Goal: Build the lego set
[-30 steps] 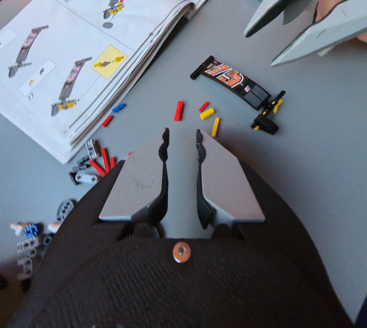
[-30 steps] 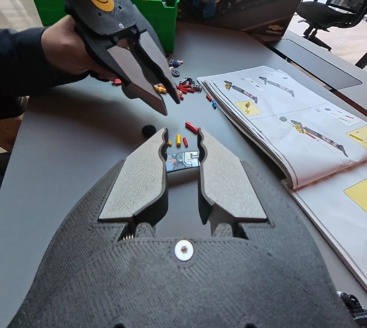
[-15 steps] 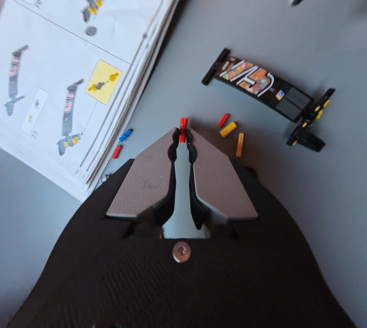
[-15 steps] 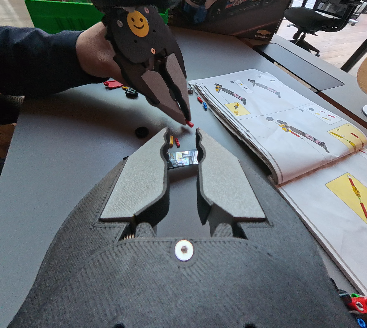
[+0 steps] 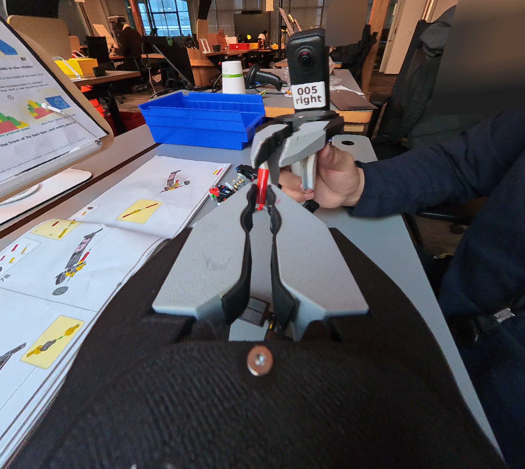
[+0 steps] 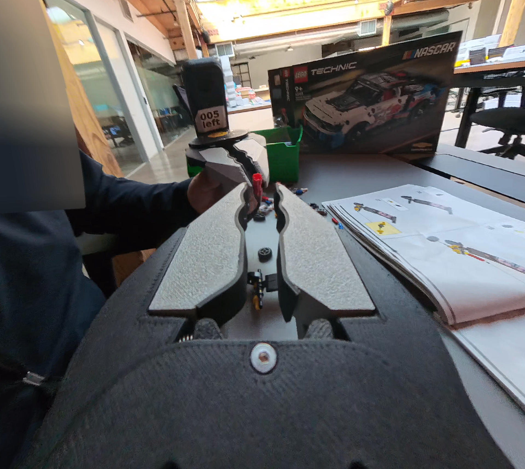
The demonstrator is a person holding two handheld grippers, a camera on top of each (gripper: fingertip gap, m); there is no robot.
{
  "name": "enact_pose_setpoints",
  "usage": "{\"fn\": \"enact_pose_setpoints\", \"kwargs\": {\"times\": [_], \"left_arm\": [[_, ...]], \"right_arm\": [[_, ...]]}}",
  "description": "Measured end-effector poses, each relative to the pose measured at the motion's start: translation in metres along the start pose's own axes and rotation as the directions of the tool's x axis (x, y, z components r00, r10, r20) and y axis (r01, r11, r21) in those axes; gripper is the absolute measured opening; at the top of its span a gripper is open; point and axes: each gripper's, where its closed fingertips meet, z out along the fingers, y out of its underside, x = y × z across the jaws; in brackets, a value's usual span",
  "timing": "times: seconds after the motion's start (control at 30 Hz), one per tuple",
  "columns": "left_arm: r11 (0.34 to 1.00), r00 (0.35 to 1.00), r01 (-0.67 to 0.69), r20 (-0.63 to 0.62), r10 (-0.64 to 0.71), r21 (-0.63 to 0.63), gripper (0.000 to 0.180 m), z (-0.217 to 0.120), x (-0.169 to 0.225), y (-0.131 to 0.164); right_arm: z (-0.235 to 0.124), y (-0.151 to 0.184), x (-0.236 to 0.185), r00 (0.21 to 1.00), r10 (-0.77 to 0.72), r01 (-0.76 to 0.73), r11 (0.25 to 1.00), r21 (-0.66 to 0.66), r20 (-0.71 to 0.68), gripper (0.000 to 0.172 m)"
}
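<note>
A small red plastic connector pin (image 5: 261, 185) stands upright, pinched at its lower end between the nearly closed tips of the left gripper (image 5: 260, 199), lifted above the grey table (image 5: 369, 242). The right gripper (image 6: 260, 191) faces it, jaws parted and bare (its tips just beside the pin's upper end). An open instruction booklet (image 5: 99, 242) lies left of the left jaws.
</note>
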Motion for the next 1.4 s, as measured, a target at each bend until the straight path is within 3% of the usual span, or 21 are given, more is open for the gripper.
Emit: {"fn": "enact_pose_setpoints", "kwargs": {"times": [0.3, 0.37, 0.47, 0.5, 0.57, 0.67, 0.8, 0.9, 1.03, 1.2, 1.4], "left_arm": [[1.000, 1.000, 0.008, -0.020, -0.007, 0.020, 0.004, 0.016, 0.014, -0.003], [0.999, 1.000, 0.017, -0.024, -0.017, 0.029, 0.004, 0.018, 0.016, -0.004], [0.995, 0.999, 0.050, 0.004, -0.050, -0.084, 0.008, 0.020, 0.009, 0.009], [0.981, 0.997, 0.054, 0.062, -0.043, -0.188, 0.017, 0.014, -0.003, 0.019], [0.933, 0.984, 0.051, 0.177, 0.013, -0.355, 0.016, -0.009, -0.032, 0.035], [0.842, 0.992, 0.115, 0.110, -0.066, -0.527, 0.008, -0.033, -0.039, 0.060], [0.639, 0.994, 0.104, 0.104, -0.037, -0.763, 0.006, -0.050, -0.060, 0.112], [0.557, 0.998, 0.056, 0.051, -0.024, -0.829, 0.008, -0.048, -0.062, 0.130], [0.503, 1.000, -0.002, -0.011, -0.015, -0.864, 0.008, -0.042, -0.064, 0.140], [0.424, 0.997, -0.060, -0.075, -0.019, -0.904, 0.009, -0.041, -0.061, 0.152], [0.426, 0.997, -0.078, -0.081, 0.010, -0.901, 0.002, -0.040, -0.065, 0.154]], "right_arm": [[0.004, 0.003, -0.012, 0.999, -0.034, 0.035, 0.999, -0.020, 0.021, 0.014], [0.001, -0.001, -0.010, 0.998, -0.056, 0.056, 0.998, -0.011, -0.015, 0.006], [-0.002, 0.001, -0.007, 0.992, -0.106, 0.104, 0.994, -0.040, -0.064, 0.004], [-0.004, 0.001, -0.006, 0.989, -0.124, 0.121, 0.992, -0.047, -0.080, 0.004], [-0.008, 0.017, 0.005, 0.982, -0.137, 0.117, 0.982, -0.149, -0.128, 0.004], [-0.014, 0.058, 0.024, 0.974, -0.139, 0.061, 0.922, -0.382, -0.179, 0.004], [-0.021, 0.092, 0.024, 0.978, -0.155, 0.051, 0.821, -0.568, -0.136, 0.004], [-0.029, 0.115, 0.021, 0.981, -0.174, 0.068, 0.729, -0.681, -0.088, 0.005], [-0.035, 0.142, 0.012, 0.992, -0.129, 0.073, 0.637, -0.767, -0.013, 0.005], [-0.032, 0.145, 0.013, 0.991, -0.136, 0.079, 0.636, -0.768, -0.011, 0.004], [-0.034, 0.155, 0.017, 0.984, -0.178, 0.101, 0.594, -0.798, -0.009, 0.005]]}}
